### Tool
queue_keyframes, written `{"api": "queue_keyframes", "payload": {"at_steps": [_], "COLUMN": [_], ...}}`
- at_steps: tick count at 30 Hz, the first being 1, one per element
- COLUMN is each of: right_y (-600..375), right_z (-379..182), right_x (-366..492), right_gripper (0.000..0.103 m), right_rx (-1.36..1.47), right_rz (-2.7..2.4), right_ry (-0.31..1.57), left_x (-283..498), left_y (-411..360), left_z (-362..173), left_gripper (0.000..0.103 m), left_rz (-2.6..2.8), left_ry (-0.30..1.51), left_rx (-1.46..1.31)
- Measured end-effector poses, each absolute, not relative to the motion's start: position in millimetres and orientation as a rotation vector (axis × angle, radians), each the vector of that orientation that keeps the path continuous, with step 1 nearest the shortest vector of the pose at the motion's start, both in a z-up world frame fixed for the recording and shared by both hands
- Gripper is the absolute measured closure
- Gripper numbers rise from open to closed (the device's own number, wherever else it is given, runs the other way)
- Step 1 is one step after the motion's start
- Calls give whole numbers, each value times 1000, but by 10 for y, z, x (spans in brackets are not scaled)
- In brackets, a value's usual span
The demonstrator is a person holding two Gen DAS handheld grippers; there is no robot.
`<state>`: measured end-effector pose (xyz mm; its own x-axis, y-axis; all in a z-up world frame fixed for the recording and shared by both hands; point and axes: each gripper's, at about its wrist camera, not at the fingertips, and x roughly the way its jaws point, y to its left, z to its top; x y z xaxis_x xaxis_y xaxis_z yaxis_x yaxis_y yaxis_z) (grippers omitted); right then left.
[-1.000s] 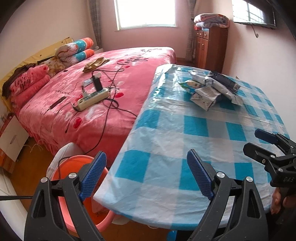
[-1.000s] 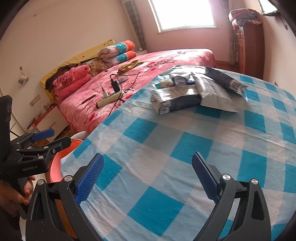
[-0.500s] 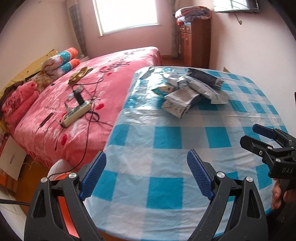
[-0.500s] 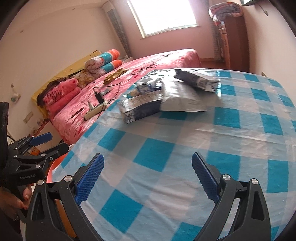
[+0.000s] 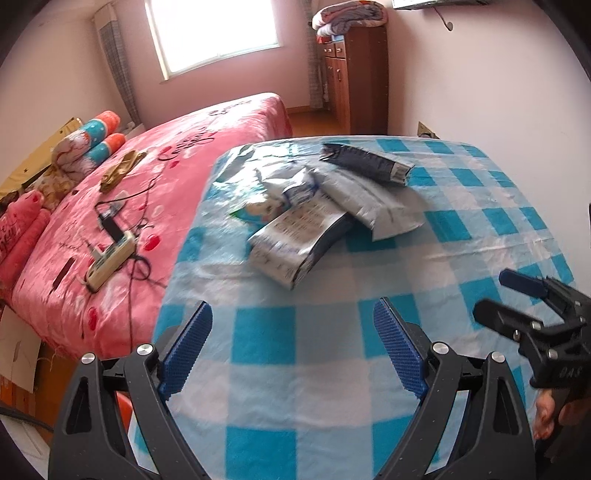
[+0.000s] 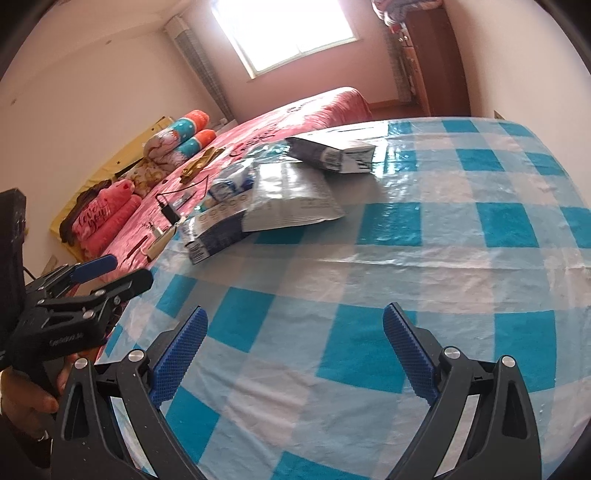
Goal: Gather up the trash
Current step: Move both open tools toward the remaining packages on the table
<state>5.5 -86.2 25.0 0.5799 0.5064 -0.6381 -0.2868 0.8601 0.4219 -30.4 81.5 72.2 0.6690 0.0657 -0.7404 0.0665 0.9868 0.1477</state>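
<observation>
- Both jaws apart, empty: left hand-held gripper (image 5: 291, 347), right hand-held gripper (image 6: 295, 350).
- Reach the wrapper pile (image 5: 325, 210) across the tabletop (image 5: 480, 236); pinch the nearest packet (image 5: 295, 243) by its edge.

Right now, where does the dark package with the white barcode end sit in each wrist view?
Left wrist view: dark package upper middle, farthest piece of the trash pile, white end pointing right.
Right wrist view: dark package upper middle, behind the silver bag.
Shared landmark: the bright window on the wall beyond the bed.
</observation>
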Motion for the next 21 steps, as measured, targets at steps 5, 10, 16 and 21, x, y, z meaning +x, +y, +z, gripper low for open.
{"api": "queue_keyframes", "payload": {"at_steps": [5, 10, 16, 21], "right_y": [-1030, -1121, -1144, -1122], "right_z": [247, 237, 170, 142], "right_x": [133, 213, 294, 330], "right_gripper": [8, 8, 8, 8], "right_rx": [323, 332, 333, 326], "right_rz": [447, 424, 410, 418], "right_ry": [845, 860, 880, 888], "left_x": [21, 418, 900, 1250], "left_y": [717, 739, 848, 902], "left_z": [746, 816, 829, 705], "left_gripper": [14, 14, 14, 14], "left_rz": [-18, -18, 3, 18], "left_ry": [841, 851, 876, 928], "left_rx": [148, 95, 13, 2]}}
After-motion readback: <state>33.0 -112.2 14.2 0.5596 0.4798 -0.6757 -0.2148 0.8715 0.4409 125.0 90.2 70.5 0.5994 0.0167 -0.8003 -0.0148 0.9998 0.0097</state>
